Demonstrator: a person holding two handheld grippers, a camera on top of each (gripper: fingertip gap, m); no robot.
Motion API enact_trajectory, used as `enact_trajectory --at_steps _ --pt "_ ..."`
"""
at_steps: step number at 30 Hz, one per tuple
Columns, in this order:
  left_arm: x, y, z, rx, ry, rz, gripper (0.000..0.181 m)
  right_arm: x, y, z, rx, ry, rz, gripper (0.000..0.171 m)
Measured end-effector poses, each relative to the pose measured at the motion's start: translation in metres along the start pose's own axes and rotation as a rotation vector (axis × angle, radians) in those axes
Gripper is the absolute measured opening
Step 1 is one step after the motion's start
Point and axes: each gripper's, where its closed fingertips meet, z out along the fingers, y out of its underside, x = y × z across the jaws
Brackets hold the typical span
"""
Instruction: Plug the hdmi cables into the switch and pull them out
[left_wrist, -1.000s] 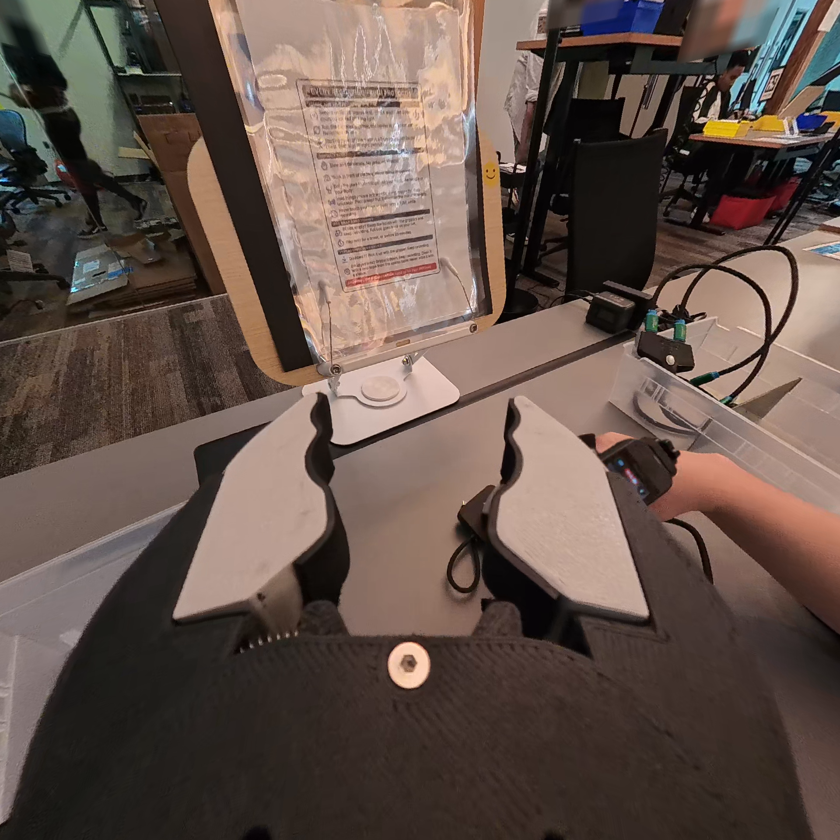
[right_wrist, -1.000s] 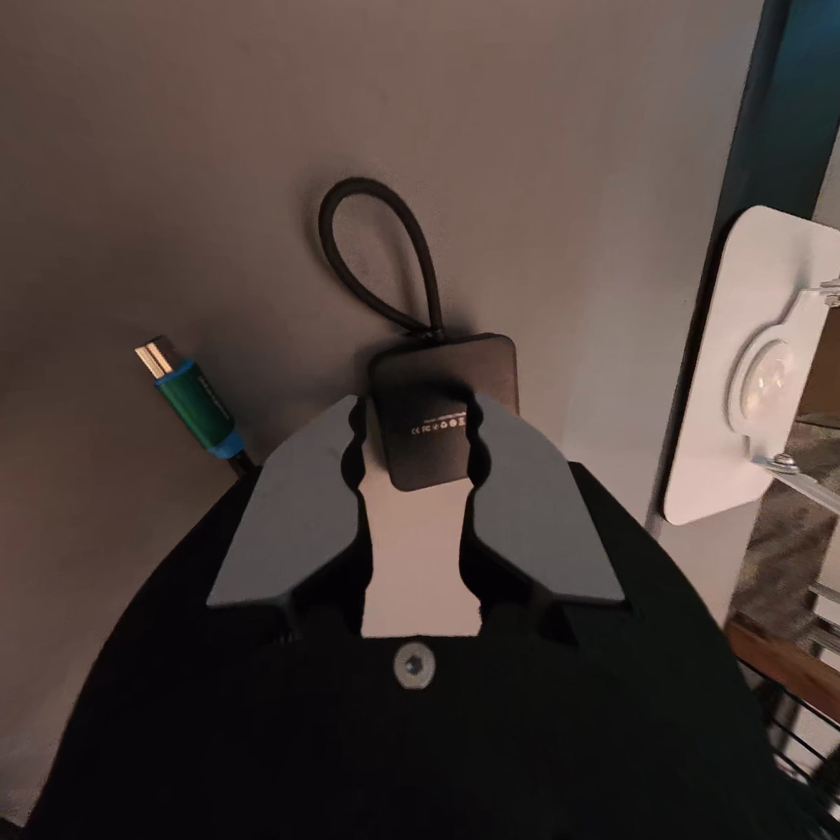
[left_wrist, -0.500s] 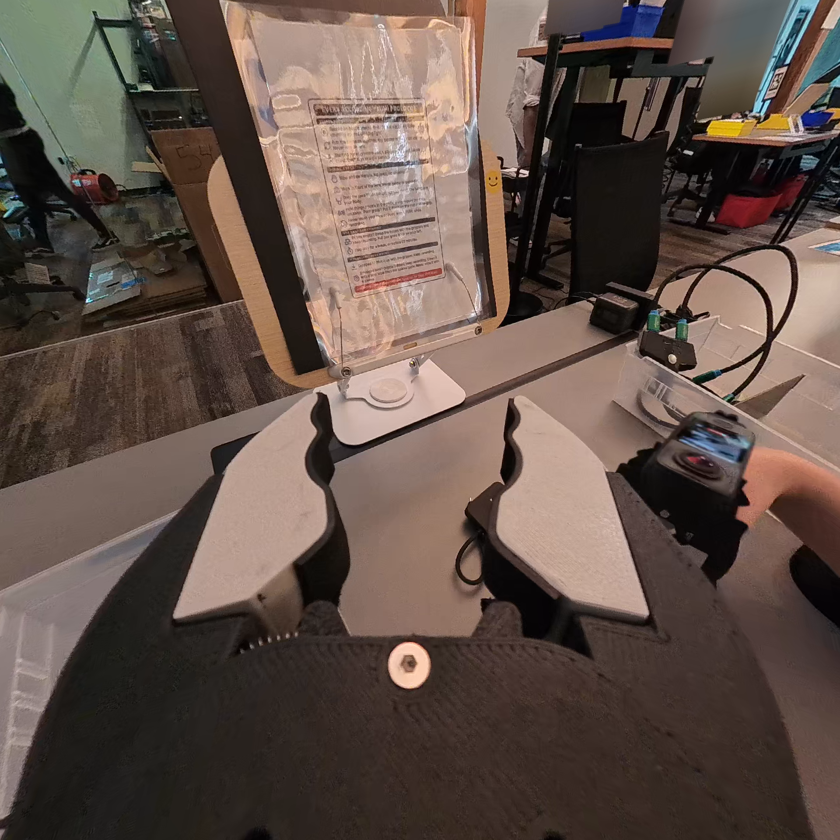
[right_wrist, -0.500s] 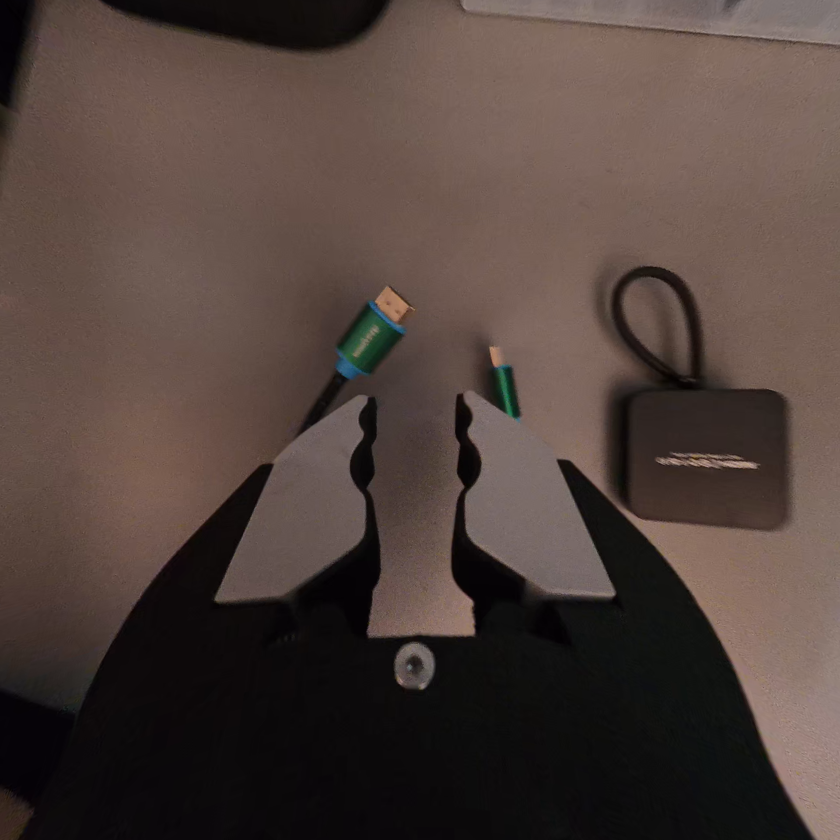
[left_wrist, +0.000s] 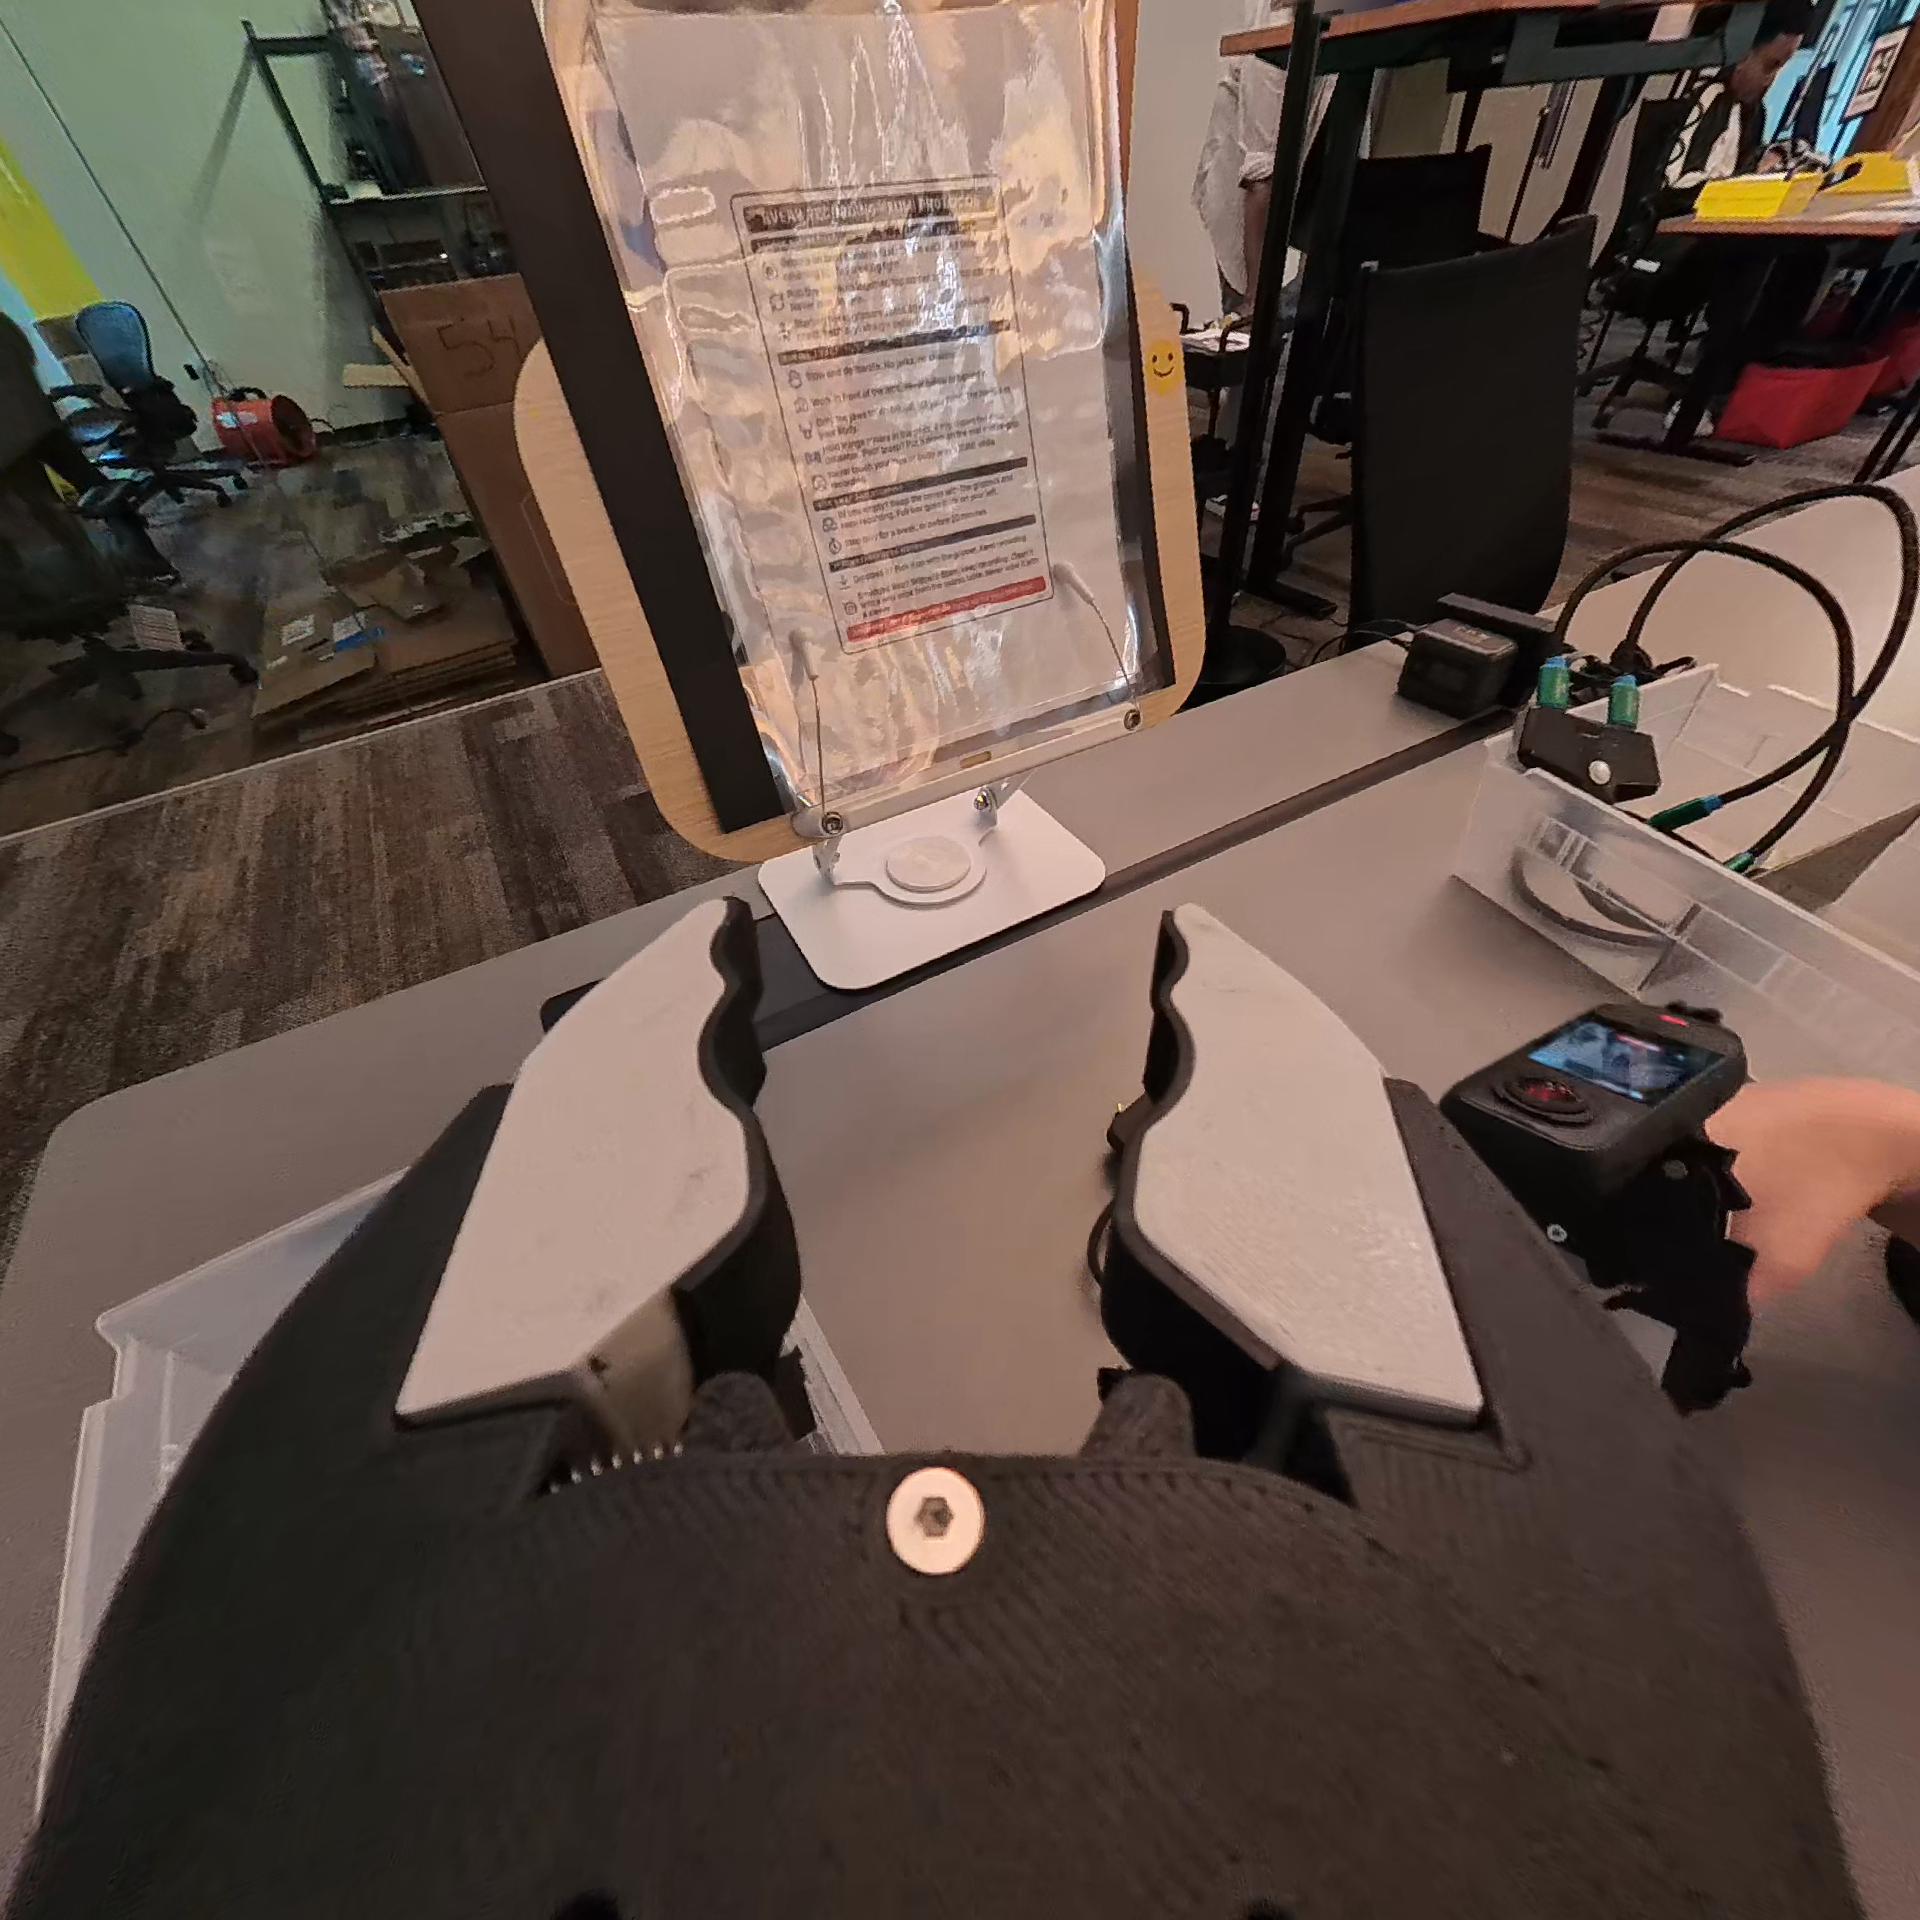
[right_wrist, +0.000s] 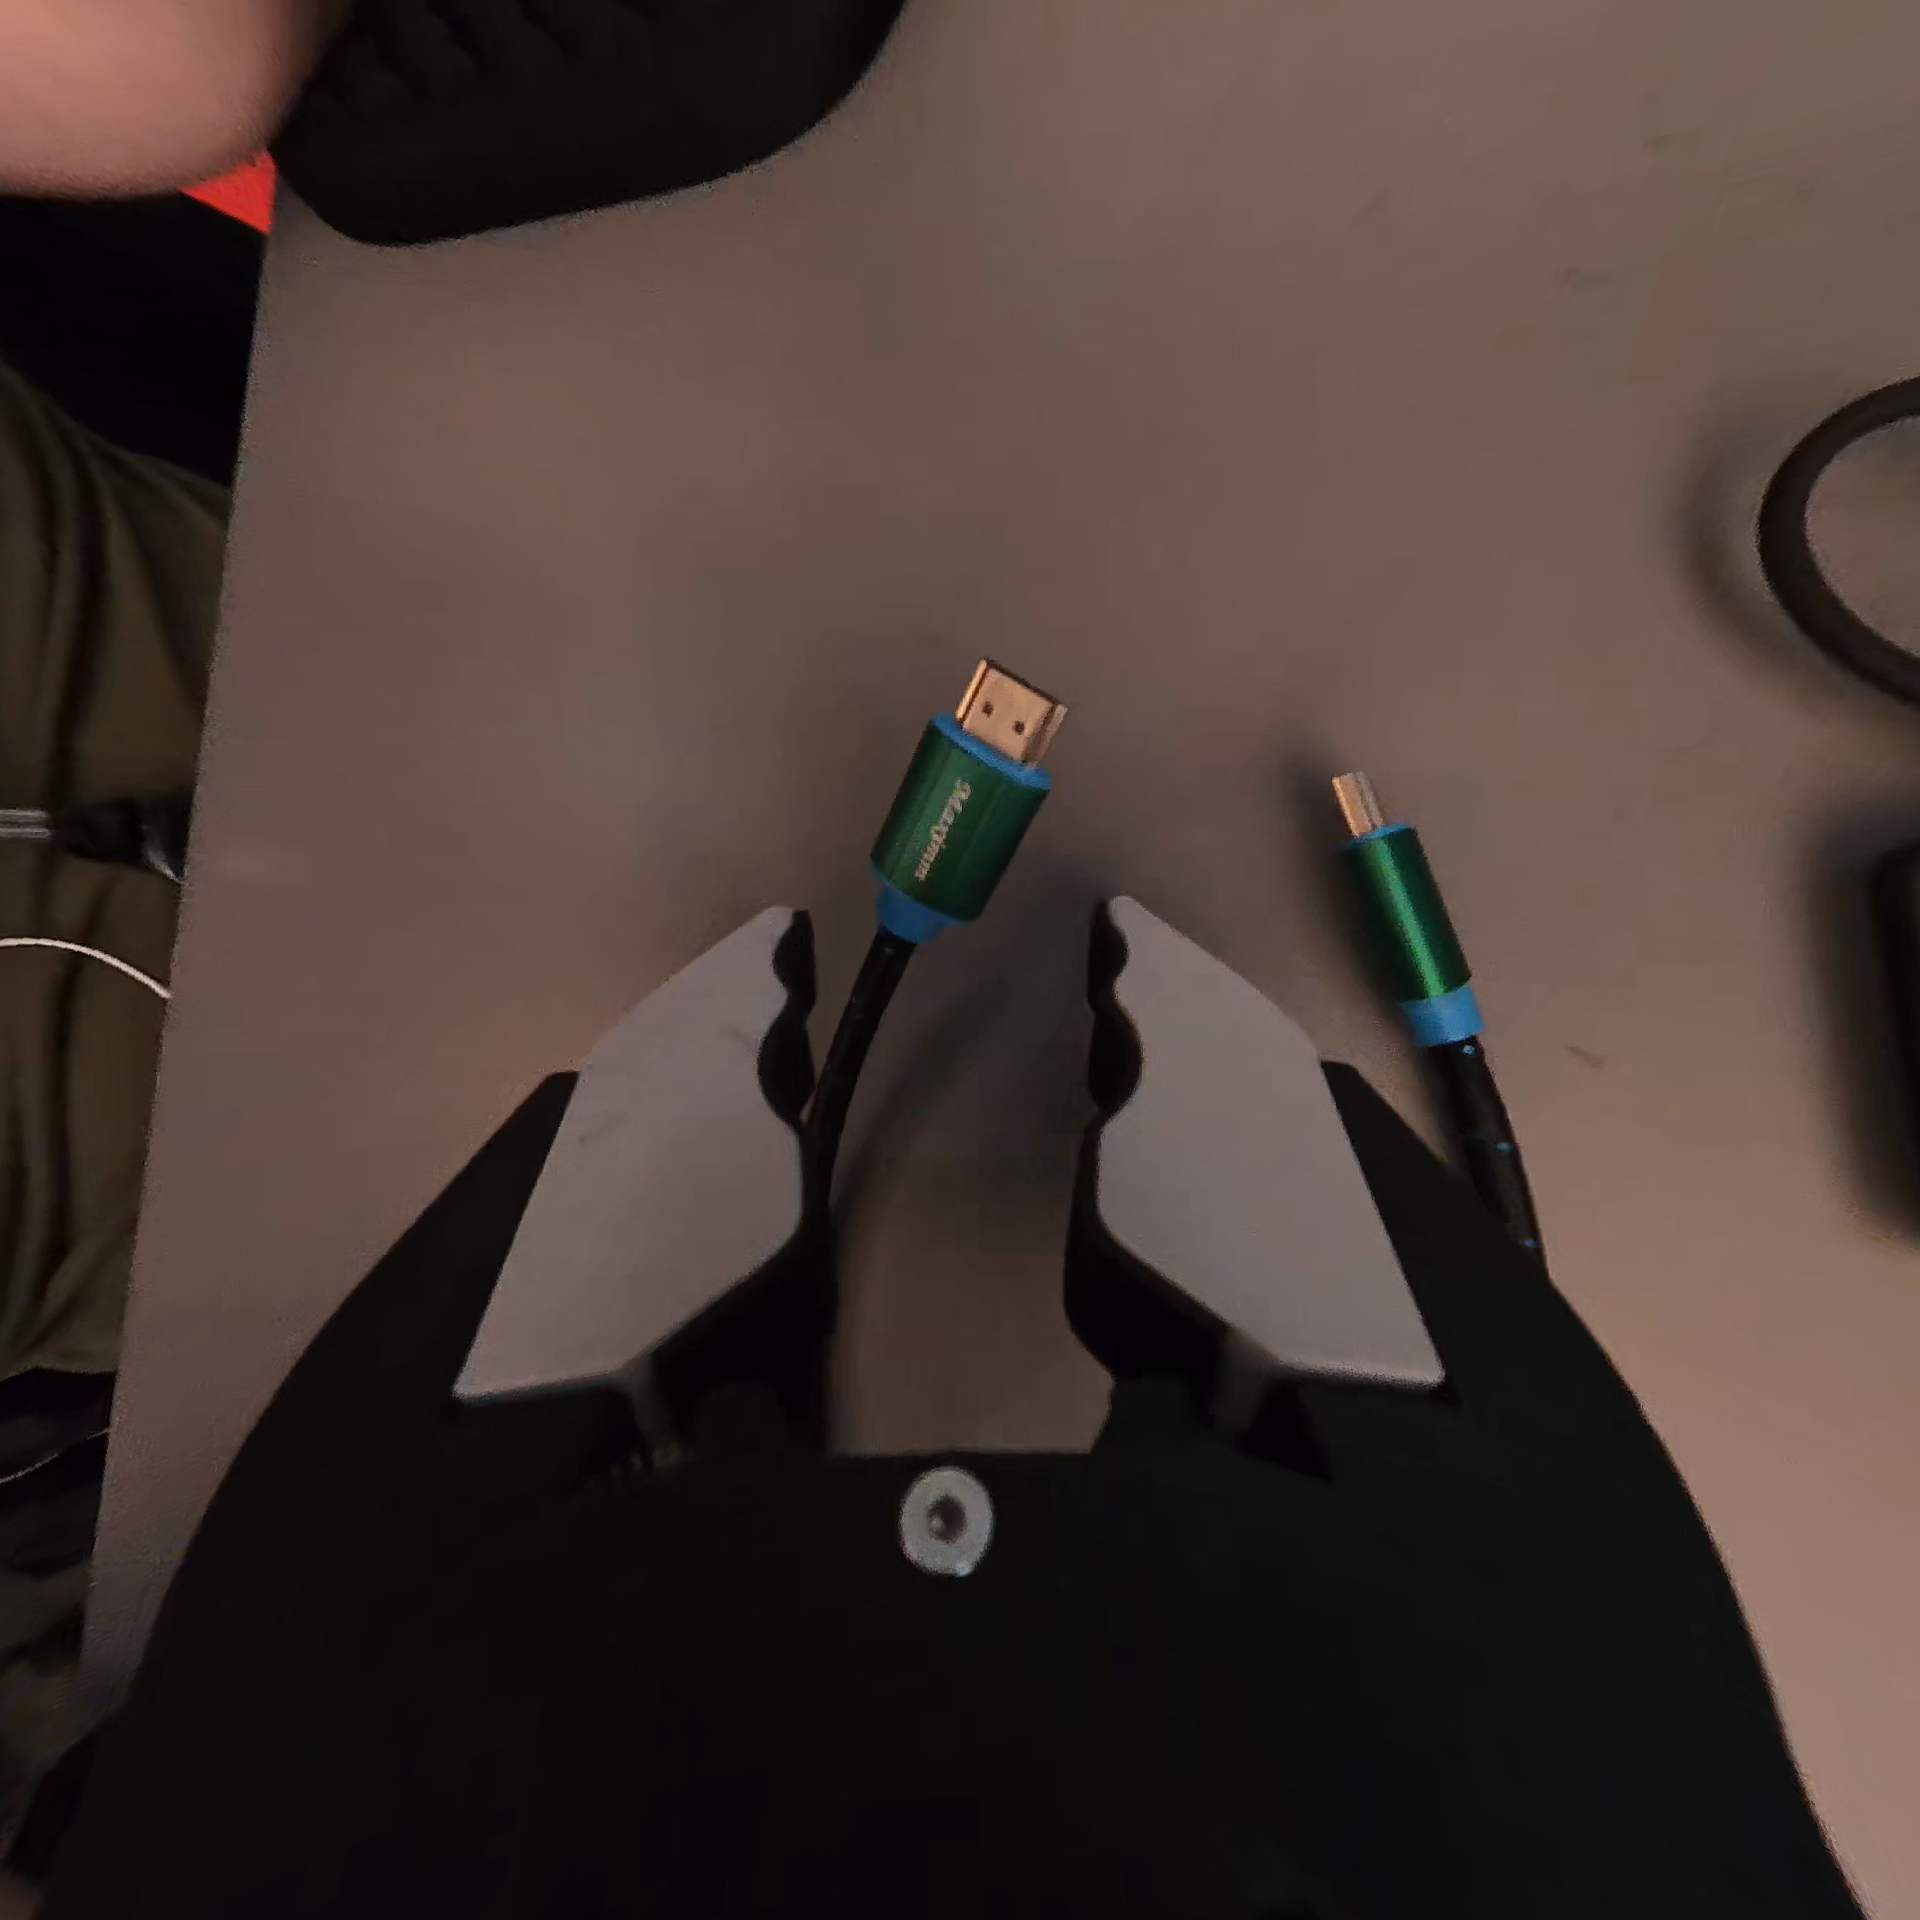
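In the right wrist view, my right gripper (right_wrist: 951, 912) is open above the grey table (right_wrist: 1039, 416). A green HDMI plug (right_wrist: 961, 821) with a gold tip lies just beyond the fingertips. Its black cable runs back between the jaws, close to the left finger (right_wrist: 675, 1143). A second green plug (right_wrist: 1403, 914) lies on its side to the right of the right finger. The black switch (right_wrist: 1901, 1039) is blurred at the right edge, with its looped cord (right_wrist: 1808, 561) above it. My left gripper (left_wrist: 951, 935) is open and empty over the table. The right gripper's camera (left_wrist: 1590, 1101) shows beside it.
A sign on a white stand (left_wrist: 935, 883) stands at the table's back. A clear bin (left_wrist: 1662, 935) at the right holds another black box (left_wrist: 1584, 748) with cables. Another clear bin (left_wrist: 135, 1371) is at the left. A hand (left_wrist: 1818, 1153) holds the right gripper.
My right gripper let go of the switch and swung left over the two plugs; the first plug's cable now lies between its jaws. The left gripper drew back slightly, still open.
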Motion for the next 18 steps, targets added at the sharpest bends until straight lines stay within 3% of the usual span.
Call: enact_trajectory --at_steps 2,5,11,18 --pt "0.002 0.000 0.001 -0.001 0.013 -0.002 0.073 -0.003 0.001 0.001 -0.011 -0.016 -0.020 0.022" --pt "0.018 0.002 0.003 -0.007 0.120 -0.035 0.073 -0.005 -0.002 -0.008 -0.030 -0.001 -0.045 0.019" --pt "0.073 -0.004 -0.003 -0.010 0.561 -0.334 0.072 -0.014 -0.040 -0.070 0.166 0.131 -0.133 0.011" --pt "0.122 0.022 0.009 -0.198 0.687 -0.319 0.071 -0.015 -0.073 -0.128 0.306 0.400 -0.198 0.011"
